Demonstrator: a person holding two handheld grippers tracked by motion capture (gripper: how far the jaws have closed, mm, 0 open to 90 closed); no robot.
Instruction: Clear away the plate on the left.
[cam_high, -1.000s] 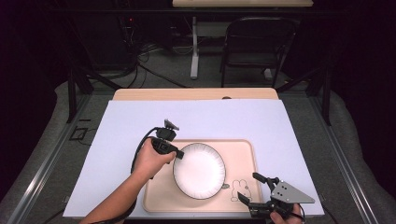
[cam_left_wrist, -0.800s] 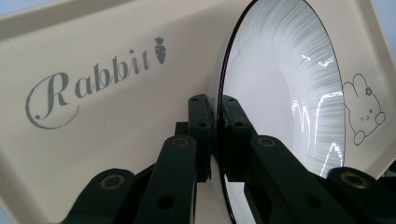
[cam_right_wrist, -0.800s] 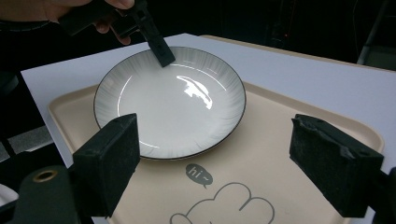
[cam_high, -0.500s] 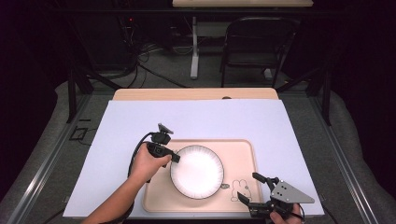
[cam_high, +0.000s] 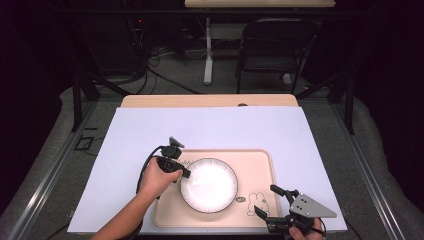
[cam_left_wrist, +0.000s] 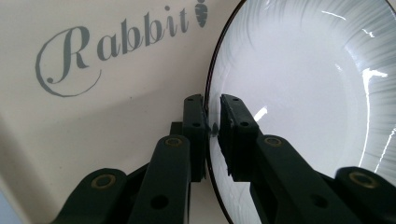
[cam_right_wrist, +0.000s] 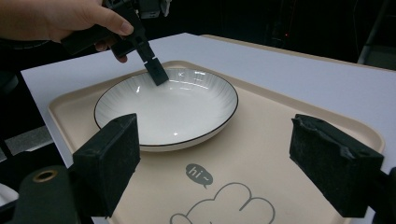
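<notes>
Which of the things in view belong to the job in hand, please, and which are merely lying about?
In the job:
- plate, its rim between the jaws of the left gripper, which have just been opening
- tray under it

Lying about:
- right gripper, open, over the tray's corner
- white sheet
- chair beyond the table

A dark room surrounds a pale wooden table (cam_high: 207, 100) covered by a white sheet (cam_high: 210, 130). Behind it stands a black folding chair (cam_high: 275, 47), and beside that a white table leg (cam_high: 208, 52) rises to another pale tabletop (cam_high: 257, 3). Black cables (cam_high: 160, 60) lie tangled on the grey floor (cam_high: 45, 150). Metal rails (cam_high: 372, 175) run along both sides.
</notes>
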